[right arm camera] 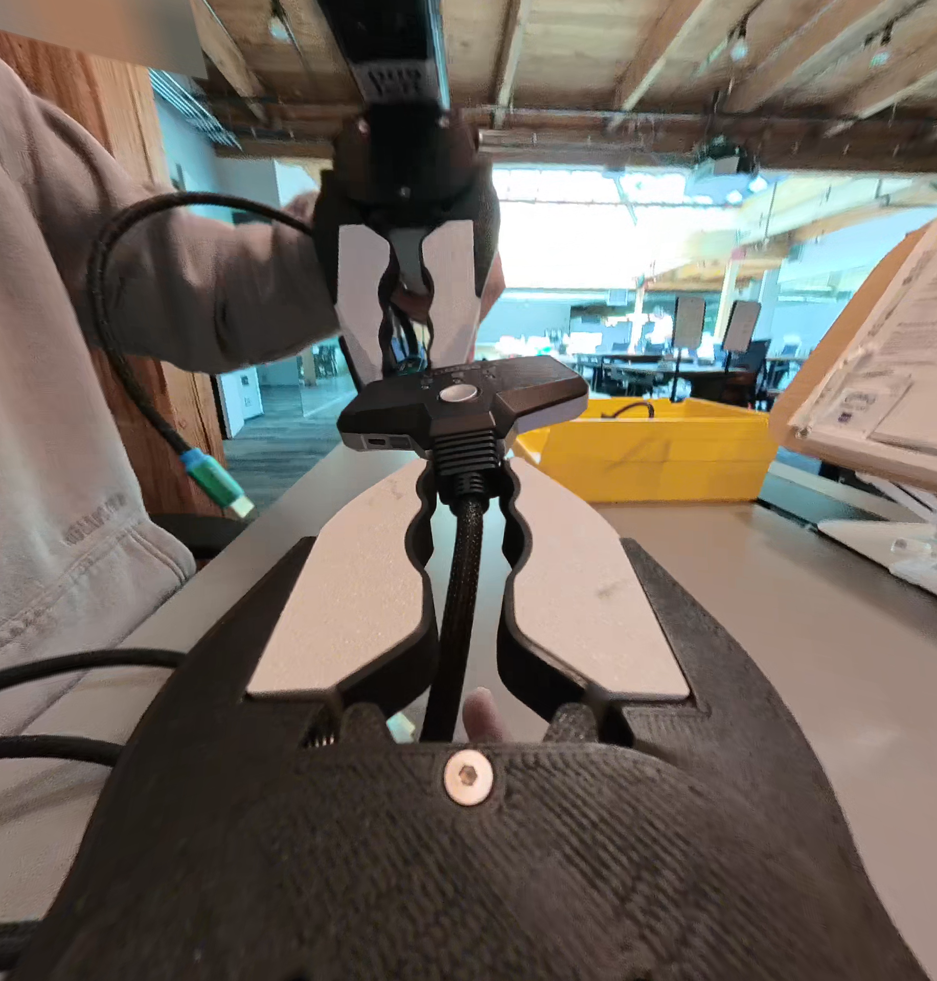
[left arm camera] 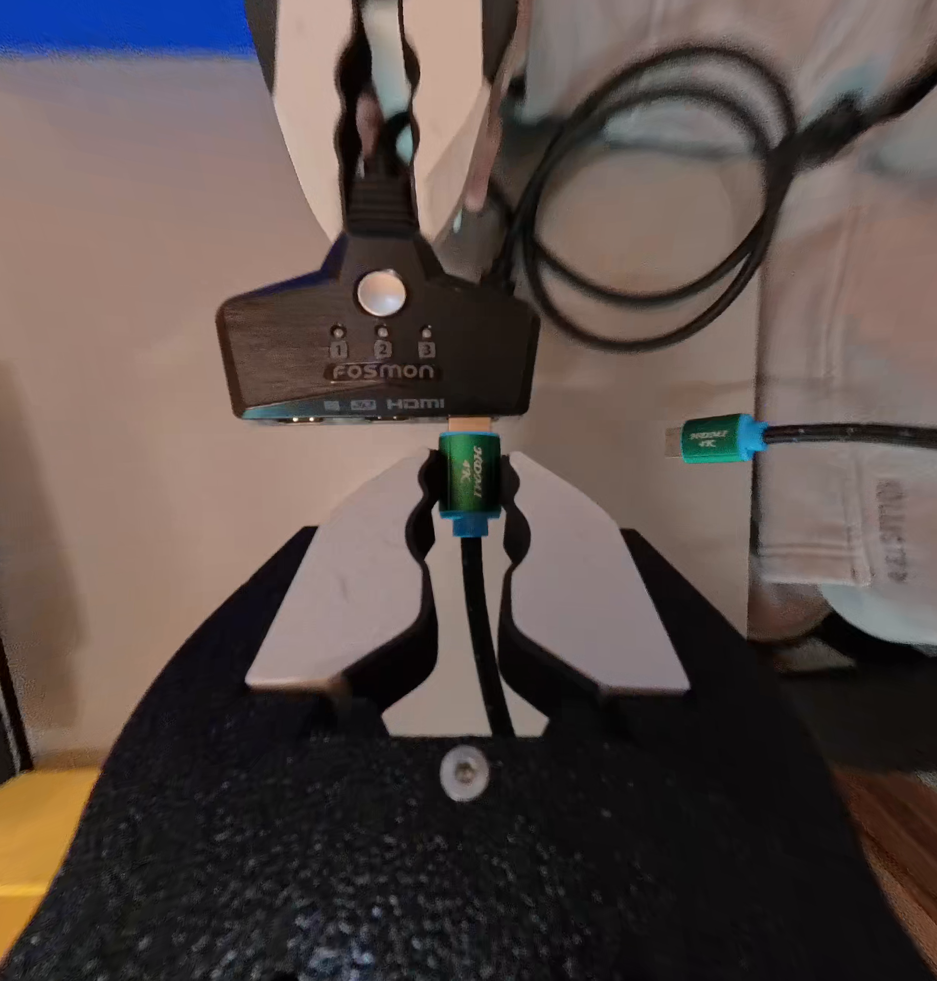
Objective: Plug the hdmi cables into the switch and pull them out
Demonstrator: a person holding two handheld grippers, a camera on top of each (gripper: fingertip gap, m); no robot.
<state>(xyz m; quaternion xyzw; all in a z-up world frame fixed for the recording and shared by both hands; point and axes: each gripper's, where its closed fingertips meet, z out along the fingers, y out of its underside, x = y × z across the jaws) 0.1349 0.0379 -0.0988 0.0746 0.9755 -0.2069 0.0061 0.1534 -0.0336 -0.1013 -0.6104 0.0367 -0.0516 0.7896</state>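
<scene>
The black HDMI switch (left arm camera: 376, 345) hangs in the air between the two grippers. My left gripper (left arm camera: 469, 467) is shut on a green HDMI plug (left arm camera: 469, 480) whose metal tip sits partly inside the switch's right-hand port. My right gripper (right arm camera: 466, 478) is shut on the switch's ribbed cable neck (right arm camera: 465, 454), with the switch (right arm camera: 461, 403) just beyond its fingertips. The left gripper (right arm camera: 407, 361) shows behind the switch in the right wrist view. A second green plug (left arm camera: 721, 438) hangs loose at the right; it also shows in the right wrist view (right arm camera: 216, 478).
A beige tabletop (right arm camera: 721, 610) lies below. A yellow bin (right arm camera: 652, 451) stands at its far edge. A stand with papers (right arm camera: 880, 382) is at the right. A person's grey sleeve (right arm camera: 57, 398) is at the left. Black cable loops (left arm camera: 657, 212) hang behind the switch.
</scene>
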